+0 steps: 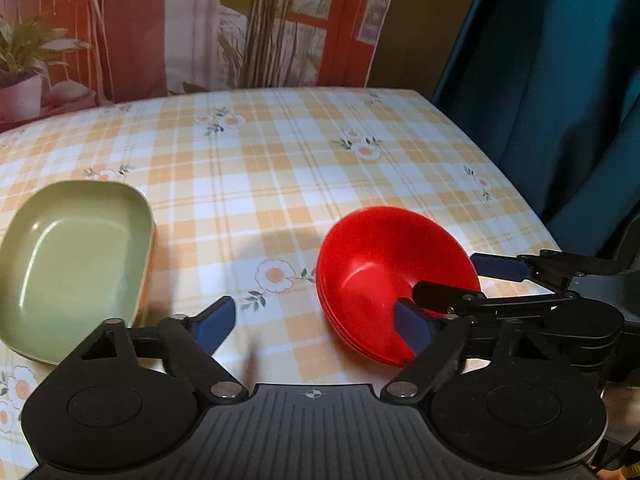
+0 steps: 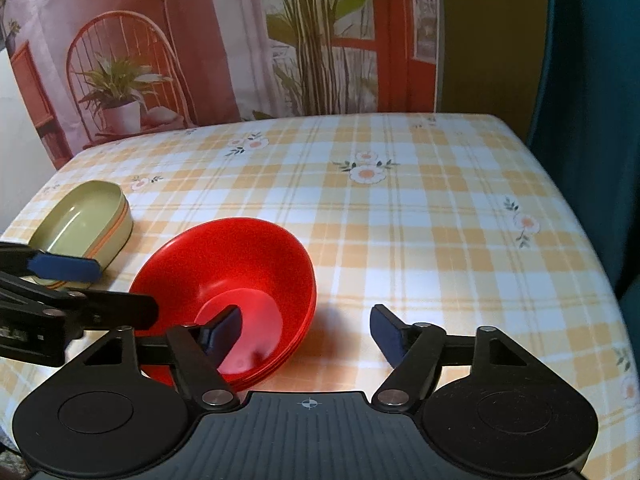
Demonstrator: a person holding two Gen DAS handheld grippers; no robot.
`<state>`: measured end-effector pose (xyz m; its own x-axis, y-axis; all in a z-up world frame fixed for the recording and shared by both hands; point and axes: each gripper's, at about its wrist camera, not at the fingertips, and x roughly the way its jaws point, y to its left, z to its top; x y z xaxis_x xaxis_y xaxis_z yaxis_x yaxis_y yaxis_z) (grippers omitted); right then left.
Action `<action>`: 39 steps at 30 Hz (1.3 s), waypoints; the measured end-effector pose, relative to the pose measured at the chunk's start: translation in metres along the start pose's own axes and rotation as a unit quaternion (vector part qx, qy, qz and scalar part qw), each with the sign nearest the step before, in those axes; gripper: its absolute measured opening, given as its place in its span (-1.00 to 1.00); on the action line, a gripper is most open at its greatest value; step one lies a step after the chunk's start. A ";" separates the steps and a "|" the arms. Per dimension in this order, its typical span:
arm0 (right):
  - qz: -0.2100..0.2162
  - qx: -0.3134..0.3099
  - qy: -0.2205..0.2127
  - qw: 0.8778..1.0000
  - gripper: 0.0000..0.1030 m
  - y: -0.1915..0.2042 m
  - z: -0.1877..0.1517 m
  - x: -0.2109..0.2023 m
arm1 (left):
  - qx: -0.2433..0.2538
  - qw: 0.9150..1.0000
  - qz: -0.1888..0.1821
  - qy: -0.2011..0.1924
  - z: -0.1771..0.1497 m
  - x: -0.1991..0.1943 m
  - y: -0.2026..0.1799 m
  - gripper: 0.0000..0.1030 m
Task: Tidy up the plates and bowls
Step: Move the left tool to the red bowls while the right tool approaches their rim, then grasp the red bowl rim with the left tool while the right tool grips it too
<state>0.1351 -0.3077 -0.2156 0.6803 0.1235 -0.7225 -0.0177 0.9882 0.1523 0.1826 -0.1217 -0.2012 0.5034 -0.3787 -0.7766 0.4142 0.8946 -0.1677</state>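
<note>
A stack of red bowls [image 1: 376,264] [image 2: 248,256] stands on the checked tablecloth. To its left lies a stack of pale green rectangular dishes [image 1: 76,264] [image 2: 80,220]. My left gripper [image 1: 314,324] straddles the near left rim of the bowls. One blue pad is inside the top bowl and the other is outside, wide apart, neither pressing. My right gripper [image 2: 306,328] straddles the right rim the same way, one finger inside and one outside. Each gripper also shows in the other's view: the right gripper [image 1: 446,276] and the left gripper [image 2: 126,292].
The tablecloth [image 1: 280,168] [image 2: 420,220] stretches bare behind the bowls to the far edge. The table's right edge runs close beside the bowls, with a teal curtain [image 1: 560,100] past it. A printed backdrop with plants and a chair [image 2: 200,48] hangs behind.
</note>
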 end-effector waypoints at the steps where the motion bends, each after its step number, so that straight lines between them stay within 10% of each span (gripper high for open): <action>1: 0.005 0.002 0.000 1.000 0.29 0.000 -0.001 0.001 | -0.001 1.000 -0.004 0.004 0.000 0.003 0.000 0.54; 18: 0.029 0.011 0.008 0.999 -0.30 0.003 -0.005 0.006 | -0.026 0.998 -0.048 0.019 -0.005 0.018 -0.001 -0.51; 39: 0.028 0.006 0.016 0.999 -0.47 0.011 -0.002 0.004 | -0.013 0.999 -0.032 0.020 -0.008 0.011 -0.001 -0.51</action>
<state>0.1360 -0.2965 -0.2184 0.6547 0.1811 -0.7339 -0.0452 0.9785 0.2012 0.1815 -0.1246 -0.2149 0.4447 -0.4267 -0.7875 0.4249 0.8745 -0.2339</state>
